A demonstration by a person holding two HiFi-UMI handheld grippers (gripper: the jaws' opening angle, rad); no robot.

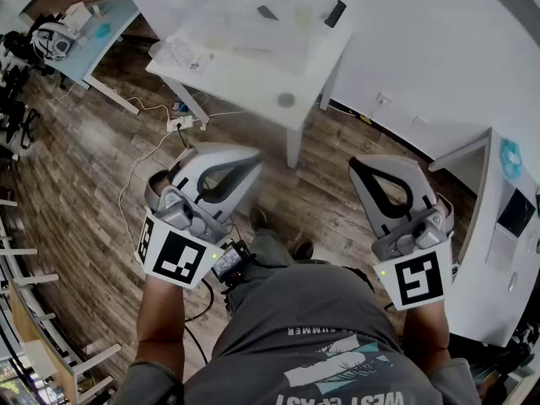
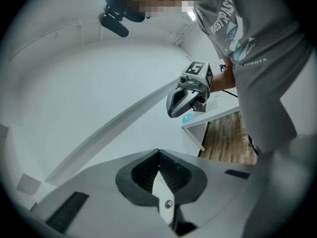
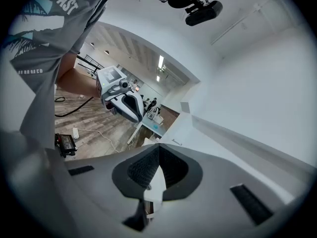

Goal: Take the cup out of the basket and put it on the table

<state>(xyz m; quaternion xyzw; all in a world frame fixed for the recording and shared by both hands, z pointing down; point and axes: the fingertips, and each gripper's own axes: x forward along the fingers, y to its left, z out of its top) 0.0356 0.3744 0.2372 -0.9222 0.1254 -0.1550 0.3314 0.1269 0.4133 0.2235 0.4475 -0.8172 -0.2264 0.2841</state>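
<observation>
I cannot make out a cup or a basket in any view. In the head view my left gripper (image 1: pixel 250 157) and right gripper (image 1: pixel 361 165) are held out at waist height above the wooden floor, both pointing toward a white table (image 1: pixel 253 66). Each one's jaws meet in a closed line with nothing between them, as the left gripper view (image 2: pixel 158 151) and the right gripper view (image 3: pixel 158 146) show. The left gripper view also catches the right gripper (image 2: pixel 184 97) from the side. Likewise the left gripper (image 3: pixel 122 101) appears in the right gripper view.
The white table carries some clear and dark small items, too blurred to name. A power strip with cables (image 1: pixel 179 125) lies on the floor by the table leg. A white cabinet (image 1: pixel 506 226) stands at the right, a white wall (image 1: pixel 439 49) behind it. The person's shoes (image 1: pixel 297 246) are below the grippers.
</observation>
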